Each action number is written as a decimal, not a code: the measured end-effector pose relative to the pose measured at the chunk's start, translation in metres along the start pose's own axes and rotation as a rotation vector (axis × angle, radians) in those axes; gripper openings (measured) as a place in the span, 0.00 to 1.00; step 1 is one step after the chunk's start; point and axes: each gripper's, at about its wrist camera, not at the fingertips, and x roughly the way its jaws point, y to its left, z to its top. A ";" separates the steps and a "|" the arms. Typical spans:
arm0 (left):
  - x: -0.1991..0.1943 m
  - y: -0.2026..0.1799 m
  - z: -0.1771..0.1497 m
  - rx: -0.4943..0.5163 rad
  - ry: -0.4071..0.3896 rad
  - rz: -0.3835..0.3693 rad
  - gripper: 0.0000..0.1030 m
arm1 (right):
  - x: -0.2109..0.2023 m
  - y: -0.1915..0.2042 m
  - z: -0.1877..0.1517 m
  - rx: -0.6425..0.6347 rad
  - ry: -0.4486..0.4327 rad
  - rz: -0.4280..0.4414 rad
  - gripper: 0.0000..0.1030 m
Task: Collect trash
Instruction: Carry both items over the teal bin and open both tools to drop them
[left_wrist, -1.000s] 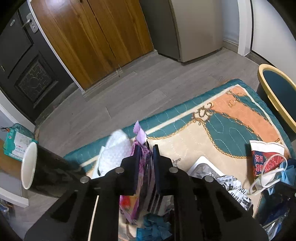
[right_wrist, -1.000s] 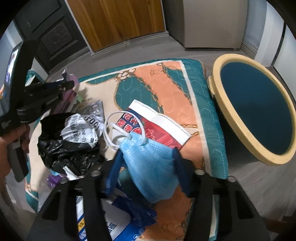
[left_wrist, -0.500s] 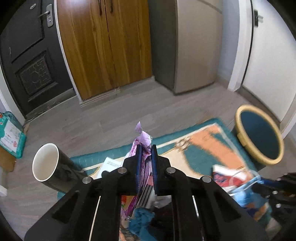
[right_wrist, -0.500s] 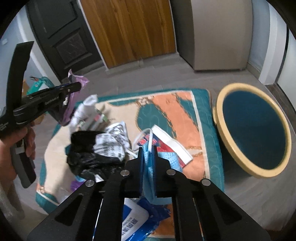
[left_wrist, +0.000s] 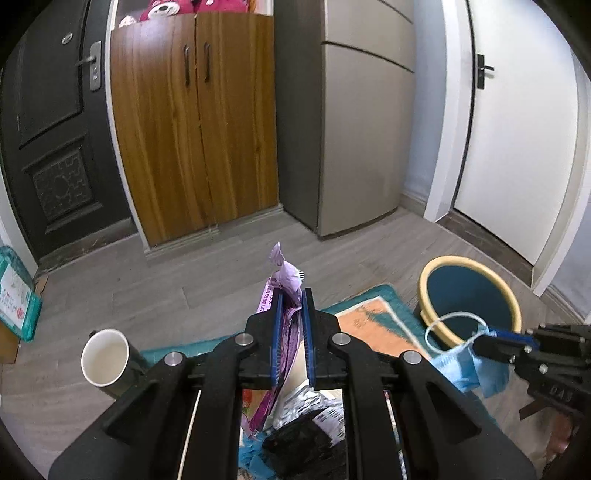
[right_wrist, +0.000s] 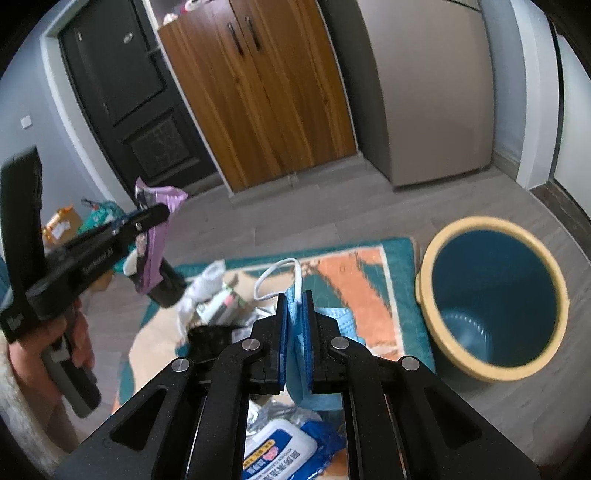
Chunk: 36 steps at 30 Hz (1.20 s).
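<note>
My left gripper (left_wrist: 291, 295) is shut on a purple snack wrapper (left_wrist: 286, 280), which hangs down between the pads, held above the rug. In the right wrist view that same left gripper (right_wrist: 162, 212) shows at the left with the purple wrapper (right_wrist: 151, 254) dangling. My right gripper (right_wrist: 294, 297) is shut on a blue face mask (right_wrist: 295, 354) whose white ear loop (right_wrist: 275, 277) sticks up. From the left wrist view, the mask (left_wrist: 465, 369) hangs at the right. A blue bin (right_wrist: 495, 299) with a yellow rim stands open to the right of the rug.
Several pieces of litter lie on the patterned rug (right_wrist: 354, 273): a black bag (right_wrist: 208, 338), a wet-wipe pack (right_wrist: 280, 450), white wrappers (right_wrist: 210, 291). A black paper cup (left_wrist: 107, 363) stands at the rug's left. A wooden cabinet (left_wrist: 192, 129) and a fridge (left_wrist: 354, 122) stand behind.
Both grippers have risen from the rug with their pieces. The right gripper closed on the blue mask and lifted it; the left carried the purple wrapper up.
</note>
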 end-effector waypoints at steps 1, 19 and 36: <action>-0.001 -0.005 0.002 0.009 -0.010 -0.008 0.09 | -0.003 -0.002 0.003 0.010 -0.010 0.001 0.08; 0.014 -0.106 0.022 0.107 -0.026 -0.175 0.09 | -0.056 -0.084 0.059 0.065 -0.145 -0.082 0.08; 0.075 -0.214 0.017 0.212 0.024 -0.364 0.09 | -0.028 -0.224 0.051 0.336 -0.076 -0.218 0.08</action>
